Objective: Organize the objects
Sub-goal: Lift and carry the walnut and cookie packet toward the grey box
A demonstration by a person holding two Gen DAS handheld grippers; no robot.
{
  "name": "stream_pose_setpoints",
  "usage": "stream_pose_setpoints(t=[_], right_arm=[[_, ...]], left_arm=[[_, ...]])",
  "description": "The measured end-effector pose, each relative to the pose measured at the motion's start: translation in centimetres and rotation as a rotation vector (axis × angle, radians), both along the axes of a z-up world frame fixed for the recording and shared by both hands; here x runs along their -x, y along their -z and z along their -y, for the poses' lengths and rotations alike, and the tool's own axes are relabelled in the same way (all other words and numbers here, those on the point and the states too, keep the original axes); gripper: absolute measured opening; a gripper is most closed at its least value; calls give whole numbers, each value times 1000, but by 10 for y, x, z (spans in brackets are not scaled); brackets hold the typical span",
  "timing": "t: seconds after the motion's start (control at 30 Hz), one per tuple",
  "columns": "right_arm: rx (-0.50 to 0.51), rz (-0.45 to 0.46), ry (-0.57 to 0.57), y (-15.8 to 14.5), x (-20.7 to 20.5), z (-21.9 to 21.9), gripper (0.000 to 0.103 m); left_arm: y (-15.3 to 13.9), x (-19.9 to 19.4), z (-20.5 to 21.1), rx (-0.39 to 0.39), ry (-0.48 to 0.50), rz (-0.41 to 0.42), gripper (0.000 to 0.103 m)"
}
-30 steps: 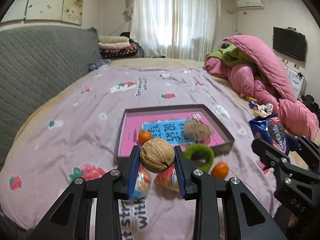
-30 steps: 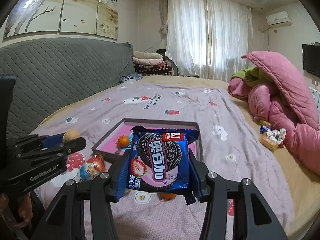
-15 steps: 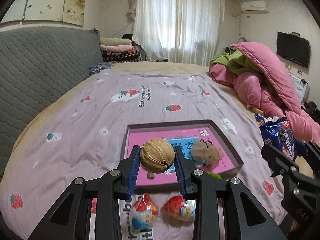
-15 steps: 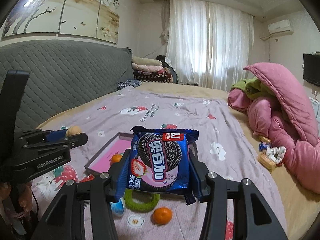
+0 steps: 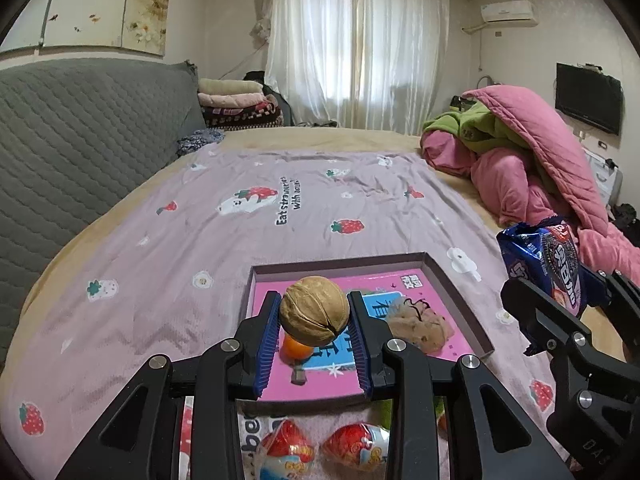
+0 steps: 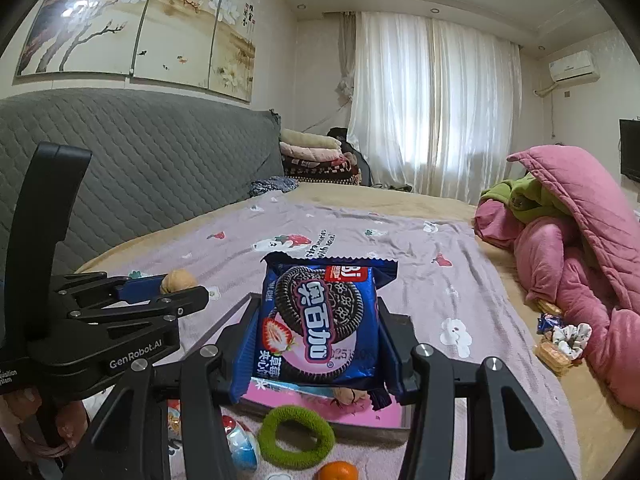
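Looking along my left tongs (image 5: 314,316), I see them clamped on a walnut (image 5: 314,310), held above the tray (image 5: 460,300) on the bed, likely so it can drop in beside the orange (image 5: 296,348) and the brown lump (image 5: 420,328). Two wrapped eggs (image 5: 324,448) lie just outside.

From my right tongs (image 6: 318,320), the jaws pinch a cookie pack (image 6: 320,316) by its sides, upright, over the tray's near edge. A green ring (image 6: 296,436) and another orange (image 6: 338,472) wait on the bedspread.

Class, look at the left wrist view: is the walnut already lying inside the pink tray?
No. The walnut is clamped between the left gripper pads, raised above the pink tray, not resting in it.
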State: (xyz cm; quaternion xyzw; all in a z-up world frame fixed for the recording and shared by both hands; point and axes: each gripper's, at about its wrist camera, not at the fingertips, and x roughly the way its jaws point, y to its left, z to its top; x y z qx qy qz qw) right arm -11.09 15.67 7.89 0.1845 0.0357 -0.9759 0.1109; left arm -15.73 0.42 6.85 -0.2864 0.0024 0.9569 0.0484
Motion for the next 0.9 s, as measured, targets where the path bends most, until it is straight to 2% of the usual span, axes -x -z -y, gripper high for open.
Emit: stream_pose_setpoints(t=[0.4, 0.73, 0.9], right_arm=[[5, -27, 51, -8, 24, -28, 52], [-10, -83, 40, -29, 38, -35, 52], [10, -14, 17, -14, 48, -37, 52]], left_arm=[[-1, 36, 13, -13, -24, 12, 34], [-17, 59, 2, -16, 1, -24, 34], [-7, 69, -3, -15, 9, -1, 34]])
